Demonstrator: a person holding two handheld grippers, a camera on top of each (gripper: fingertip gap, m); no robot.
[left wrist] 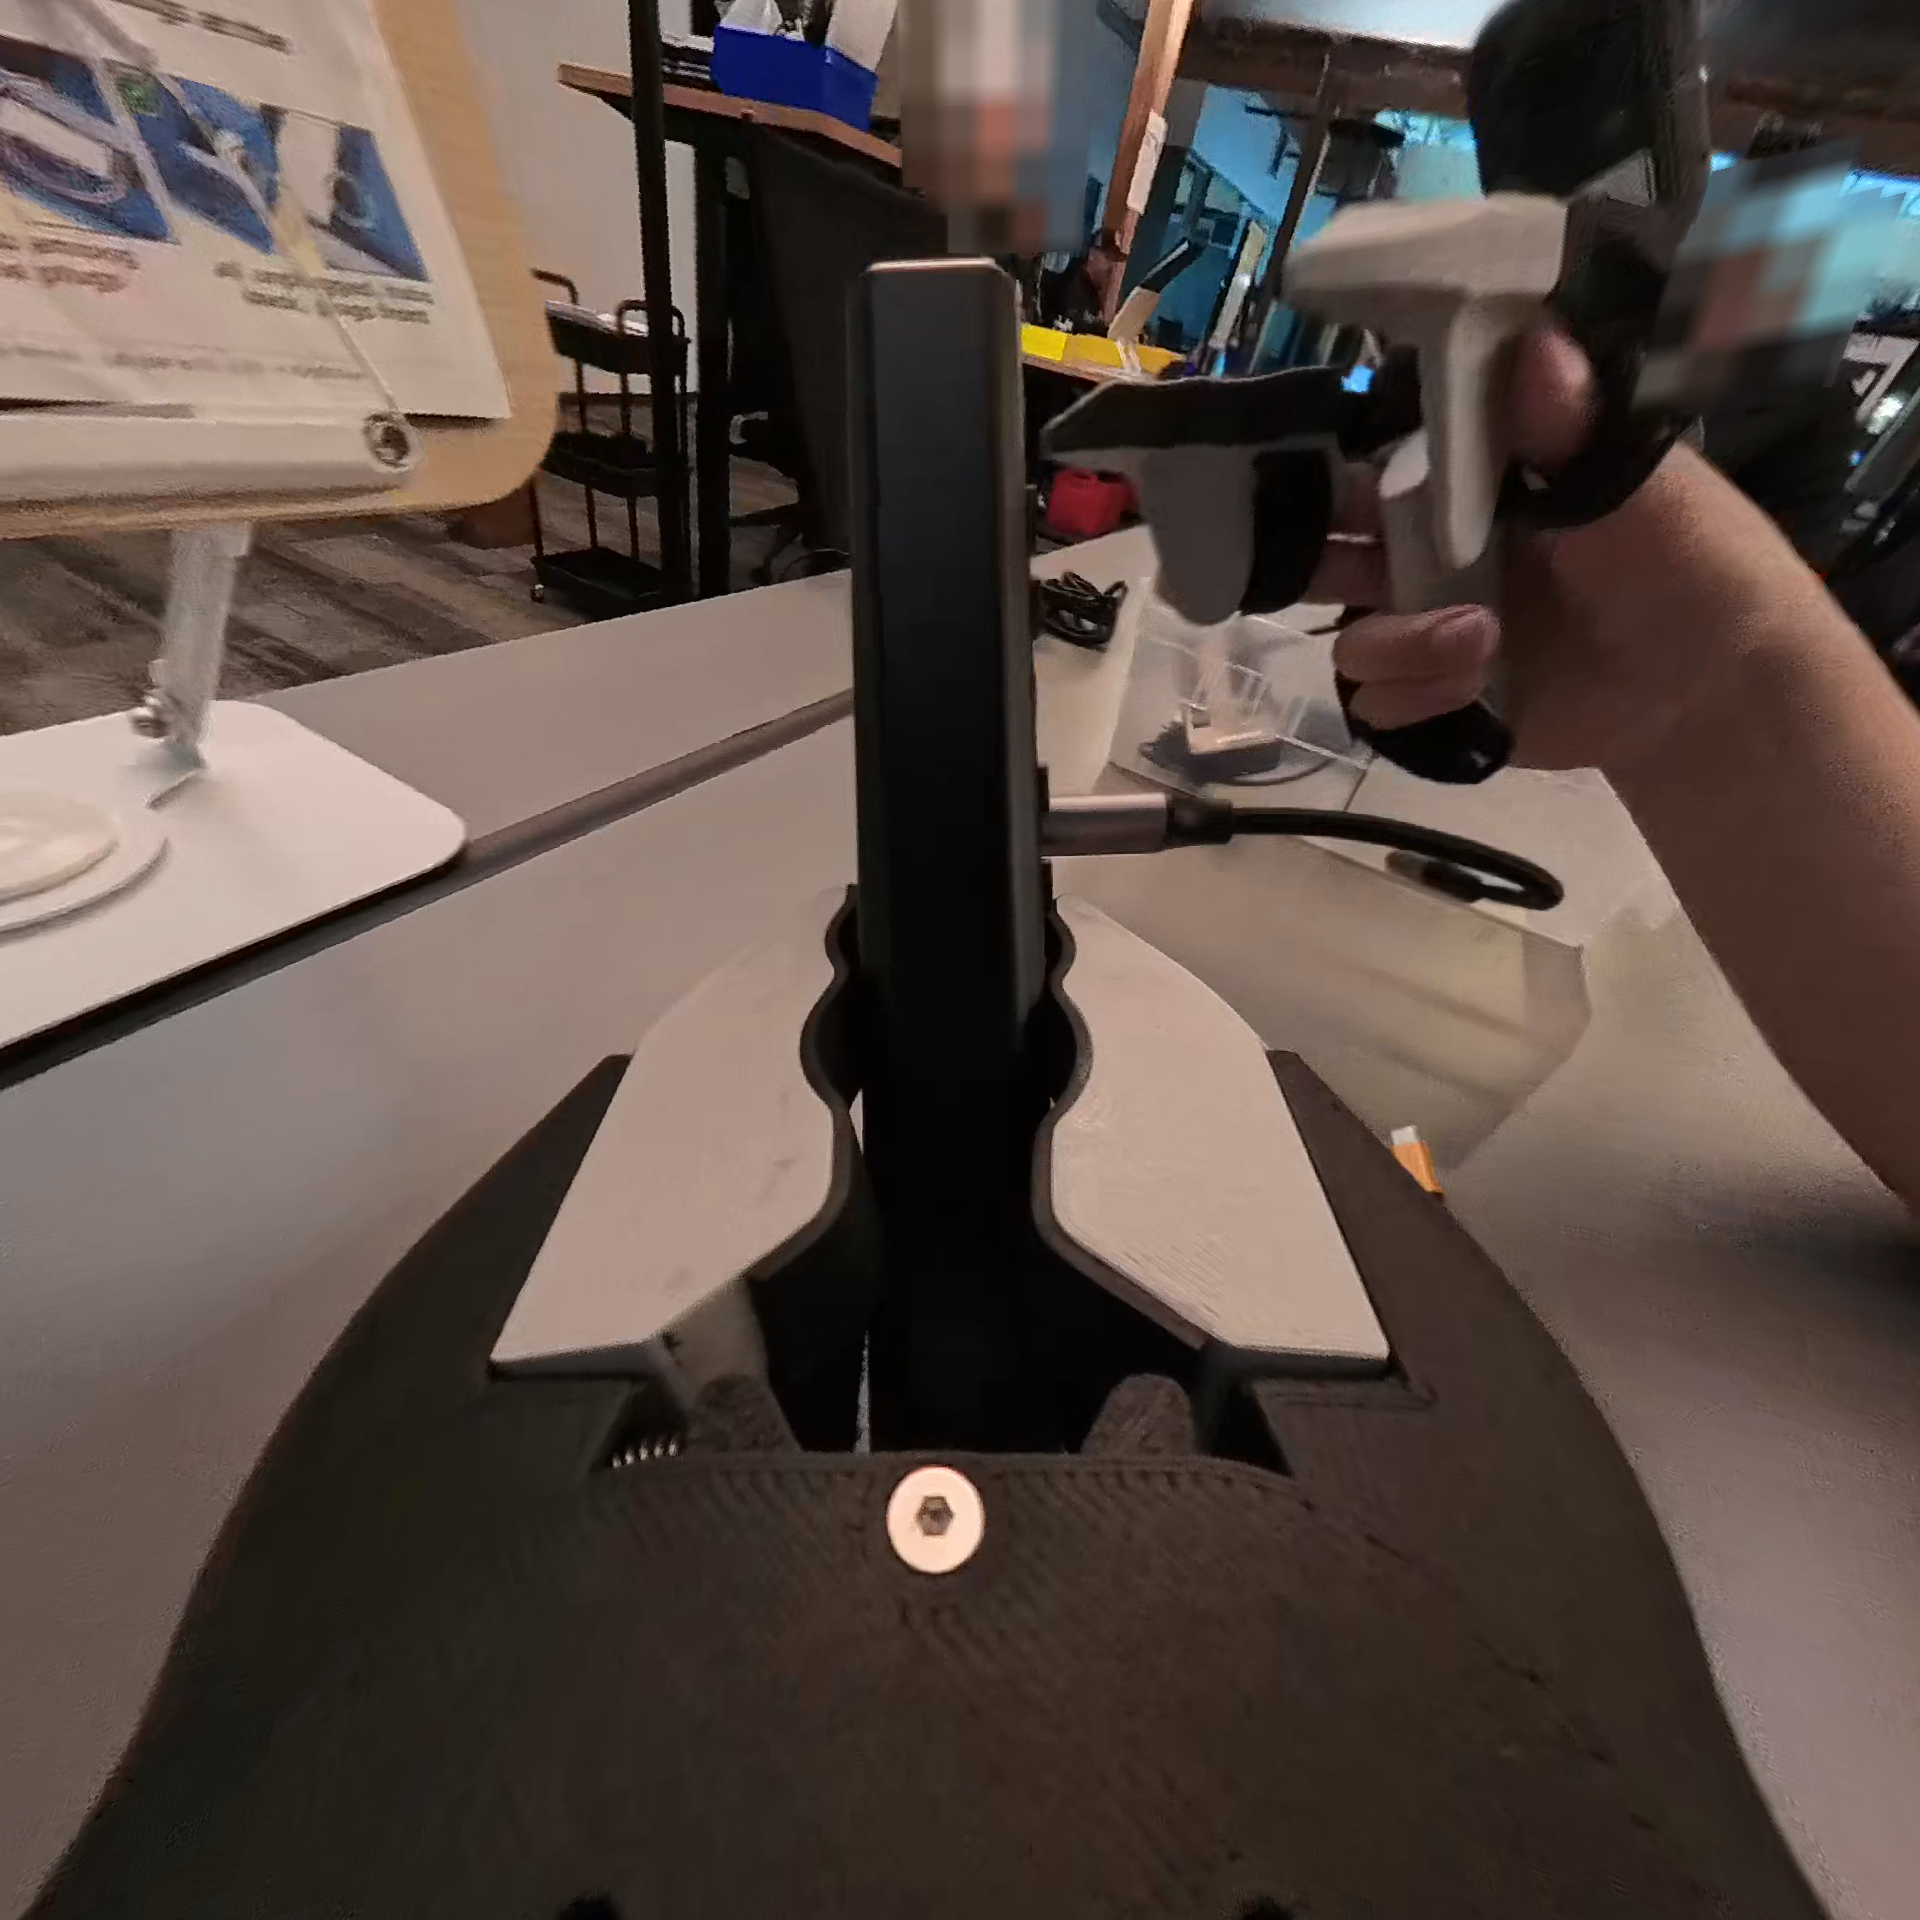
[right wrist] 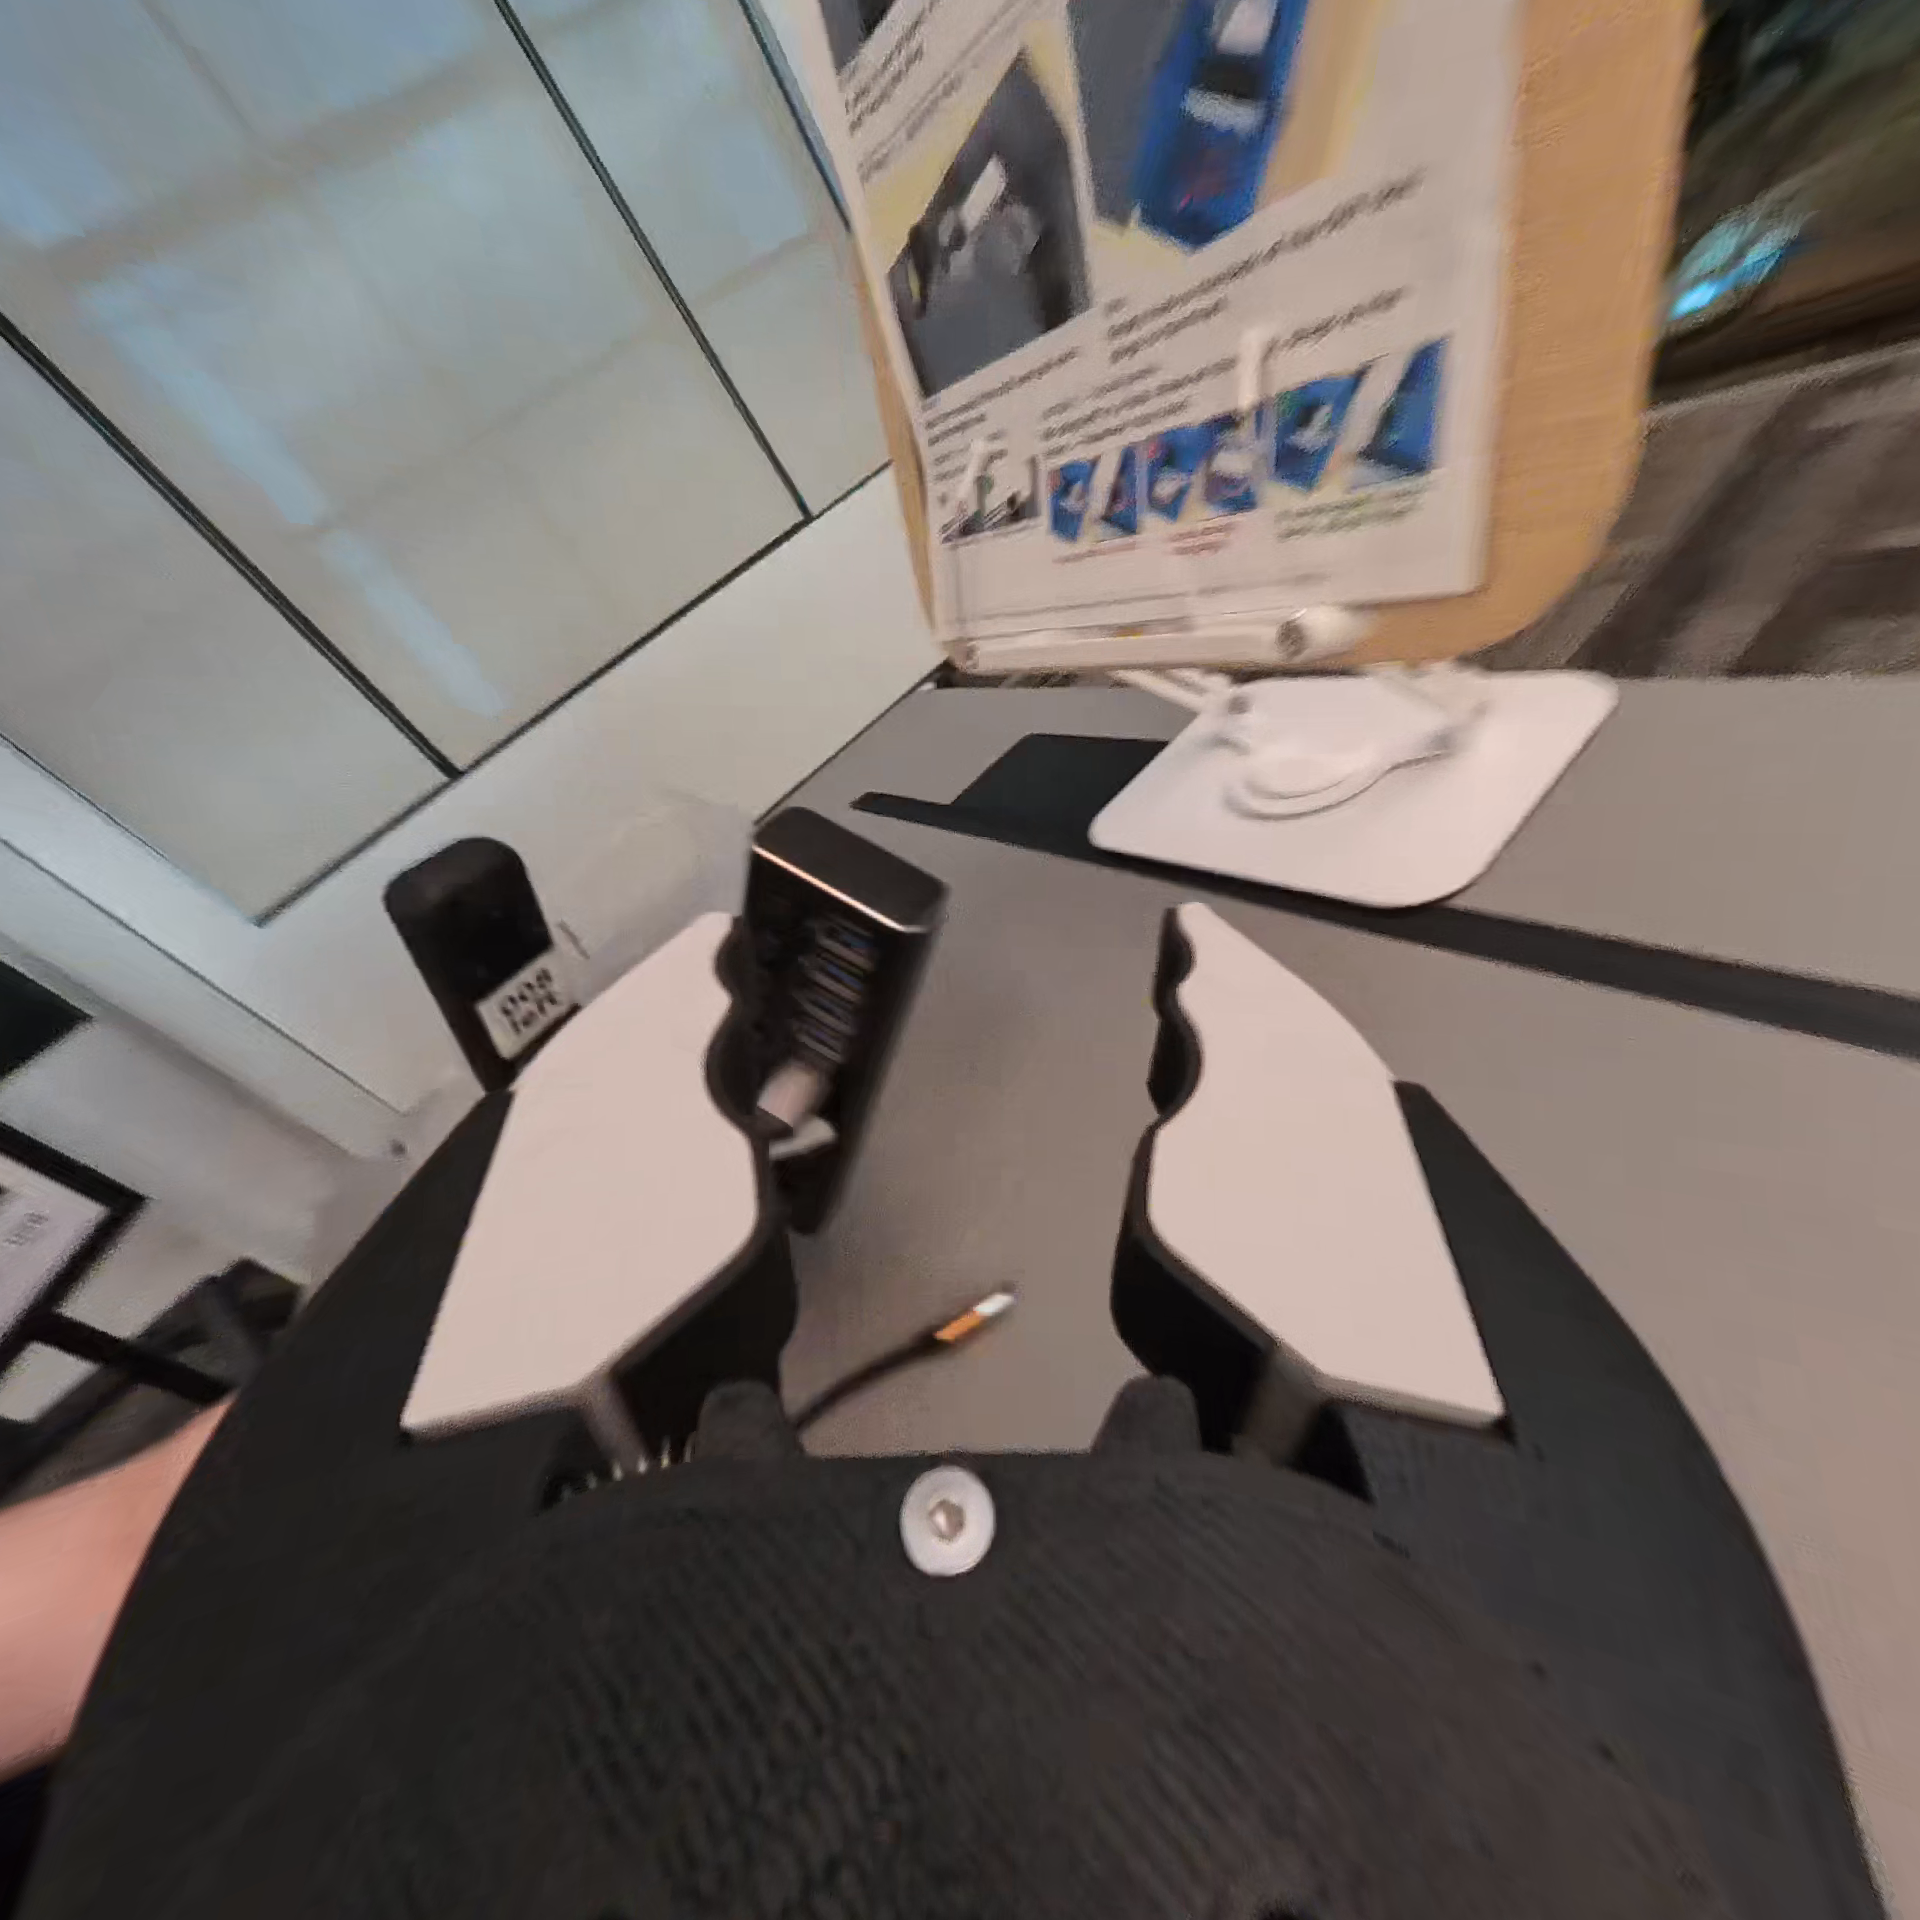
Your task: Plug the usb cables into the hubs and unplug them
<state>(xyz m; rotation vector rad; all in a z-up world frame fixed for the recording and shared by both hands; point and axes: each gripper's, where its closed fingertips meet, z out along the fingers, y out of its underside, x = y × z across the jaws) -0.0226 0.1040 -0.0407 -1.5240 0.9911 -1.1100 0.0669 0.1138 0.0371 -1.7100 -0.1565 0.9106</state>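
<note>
My left gripper [left wrist: 948, 997] is shut on a long black USB hub [left wrist: 940, 582] and holds it above the grey table. A black cable with a silver plug [left wrist: 1107, 824] sits in the hub's right side and loops to the right. My right gripper [right wrist: 951, 982] is open and empty; it shows in the left wrist view [left wrist: 1226, 488], raised to the right of the hub and above the plug. In the right wrist view the hub [right wrist: 847, 997] stands just beyond the left finger, with the silver plug [right wrist: 790, 1101] in it. A cable end with an orange plug [right wrist: 971, 1322] lies on the table below.
A white stand [left wrist: 260, 821] with a wooden board and a printed sheet [right wrist: 1195, 312] stands at the table's back left. A clear plastic holder [left wrist: 1236, 707] and a coiled black cable [left wrist: 1081, 608] lie beyond the hub. A dark seam [right wrist: 1558, 956] crosses the table. My hands' fingertips stand some 12 centimetres from each other.
</note>
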